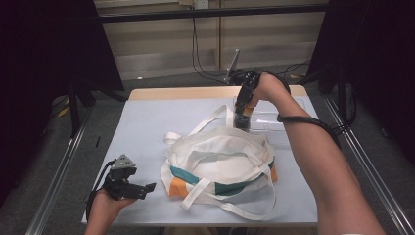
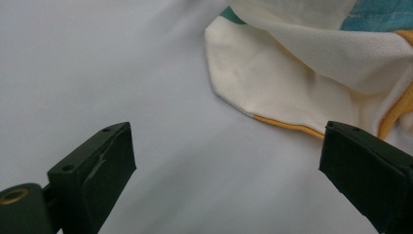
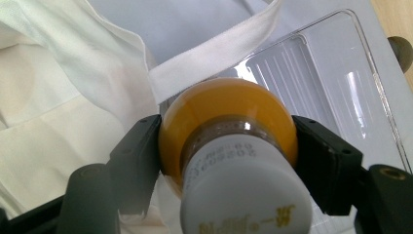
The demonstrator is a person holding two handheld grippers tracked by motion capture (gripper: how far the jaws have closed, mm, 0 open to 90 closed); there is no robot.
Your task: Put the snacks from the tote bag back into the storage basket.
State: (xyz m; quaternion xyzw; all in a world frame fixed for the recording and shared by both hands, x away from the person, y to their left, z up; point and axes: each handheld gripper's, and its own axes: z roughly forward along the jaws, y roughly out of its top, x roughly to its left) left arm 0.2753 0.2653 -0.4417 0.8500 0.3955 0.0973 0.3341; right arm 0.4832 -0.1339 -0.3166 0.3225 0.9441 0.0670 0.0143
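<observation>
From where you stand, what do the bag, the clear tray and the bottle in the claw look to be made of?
Bag: soft woven cloth, matte cream with teal and orange patches; the weave and folds show close up.
Tray: probably thin clear plastic, glossy, with moulded ribs and bright reflections.
Bottle: seemingly smooth plastic or glass, orange inside, with a white cap that looks plastic; the right claw grips it.

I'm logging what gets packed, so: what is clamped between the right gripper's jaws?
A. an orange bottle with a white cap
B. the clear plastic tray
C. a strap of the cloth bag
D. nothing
A: in the right gripper view the right gripper has its black jaws pressed on both sides of the orange bottle with a white cap, above the cloth bag and beside the clear plastic tray.
</observation>
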